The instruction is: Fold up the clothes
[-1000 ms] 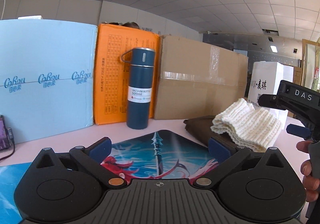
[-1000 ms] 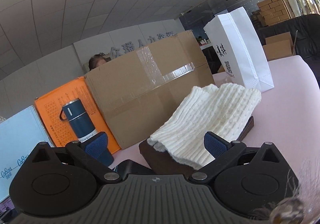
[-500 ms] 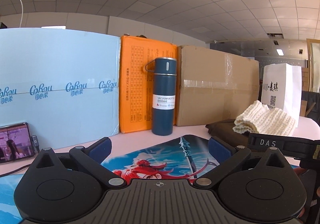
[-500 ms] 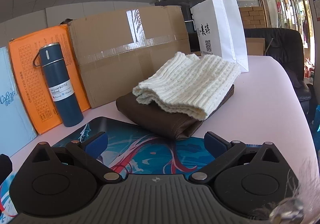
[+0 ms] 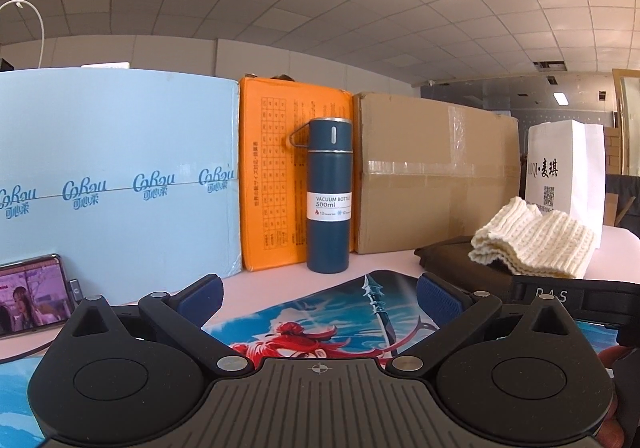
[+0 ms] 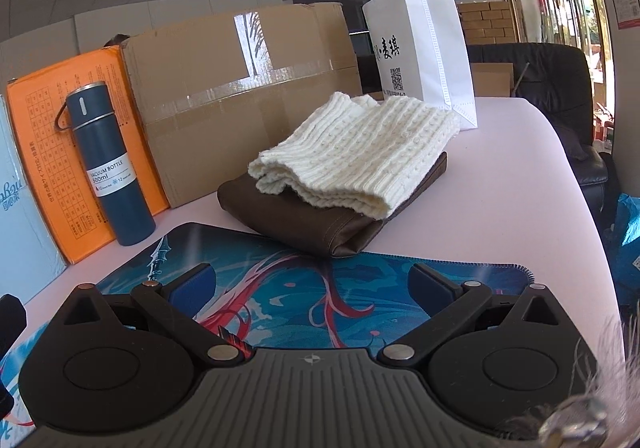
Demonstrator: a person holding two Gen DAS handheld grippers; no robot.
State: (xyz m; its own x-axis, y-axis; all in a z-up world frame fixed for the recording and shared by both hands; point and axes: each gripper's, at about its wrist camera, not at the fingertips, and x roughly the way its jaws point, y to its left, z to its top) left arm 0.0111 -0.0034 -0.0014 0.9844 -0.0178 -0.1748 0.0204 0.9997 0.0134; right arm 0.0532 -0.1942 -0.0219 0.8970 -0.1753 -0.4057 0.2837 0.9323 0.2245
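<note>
Change: both tools have dropped lower and level since a second ago; the right tool has pulled back from the clothes, so the printed mat now fills its foreground, and a phone has come into the left view.
Surface (image 6: 520,184): pale pink; its right edge curves away beside a dark chair, and a broad bare stretch lies to the right of the clothes.
Back wall of boxes: a light blue box (image 5: 116,172), an orange box (image 5: 276,184) and a brown carton (image 6: 240,96) stand side by side along the far edge and close it off.
Mat (image 6: 304,288): blue, with red and white artwork; it lies flat under both tools, its stitched far-right corner near the surface edge.
White bag (image 6: 420,52): upright, just behind the clothes.
Brown garment (image 6: 304,216): folded, resting on the surface just beyond the mat's far edge.
Cream knit (image 6: 356,156): folded, stacked on the brown garment, its layered edge facing the mat.
Bottle (image 5: 329,196): dark blue, upright in front of the orange box, near the mat's far edge.
Phone (image 5: 30,294): screen lit, leaning at the foot of the blue box.
Left tool (image 5: 318,298): fingers spread wide, nothing between them, over the mat.
Right tool (image 6: 312,284): fingers spread wide, empty, over the mat and apart from the clothes.
</note>
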